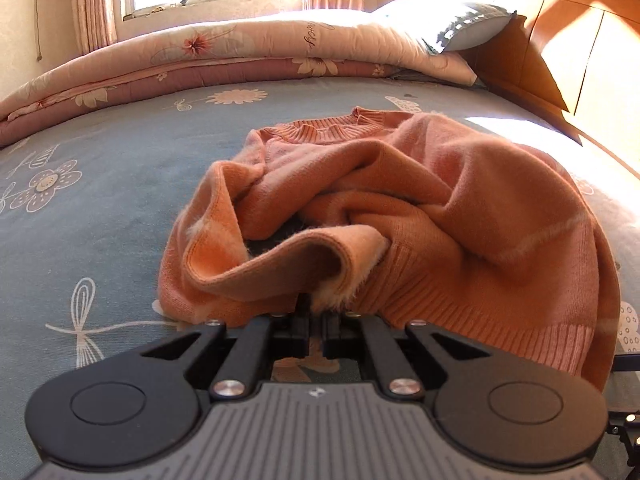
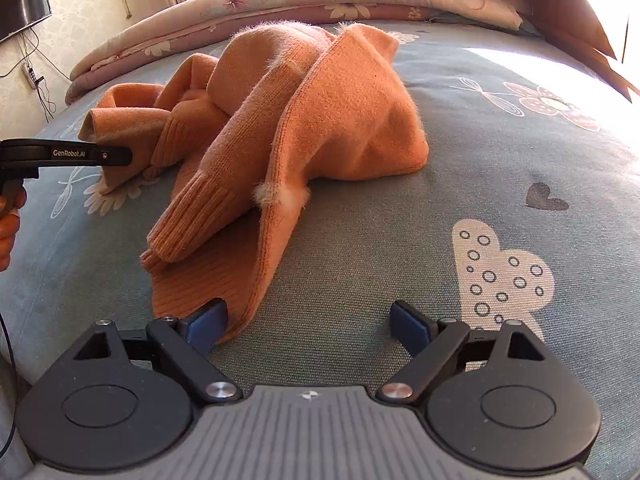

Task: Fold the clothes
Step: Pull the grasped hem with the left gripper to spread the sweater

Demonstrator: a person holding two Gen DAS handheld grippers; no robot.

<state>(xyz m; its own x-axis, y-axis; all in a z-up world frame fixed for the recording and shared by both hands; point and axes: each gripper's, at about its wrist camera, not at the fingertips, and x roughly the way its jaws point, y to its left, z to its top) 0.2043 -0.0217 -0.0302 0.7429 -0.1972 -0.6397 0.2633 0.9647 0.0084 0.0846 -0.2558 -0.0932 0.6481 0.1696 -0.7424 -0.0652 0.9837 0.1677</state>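
An orange knitted sweater (image 1: 400, 200) lies crumpled on the grey-blue bed sheet (image 1: 100, 220), its ribbed collar toward the far side. My left gripper (image 1: 316, 312) is shut on a fuzzy edge of the sweater near its hem. From the right wrist view the same sweater (image 2: 312, 120) forms a heap, with a ribbed cuff and hem pointing toward me. The left gripper (image 2: 116, 156) shows at the left, clamped on the sweater's edge. My right gripper (image 2: 316, 320) stands open low over the sheet; its left blue pad (image 2: 208, 322) touches the ribbed hem, the right pad (image 2: 410, 322) is free.
A folded floral quilt (image 1: 200, 60) and a pillow (image 1: 460, 28) lie along the far side of the bed. A wooden headboard (image 1: 580, 60) rises at the right. A person's hand (image 2: 8, 224) holds the left gripper's handle. A wall television (image 2: 24, 4) and cables hang at the left.
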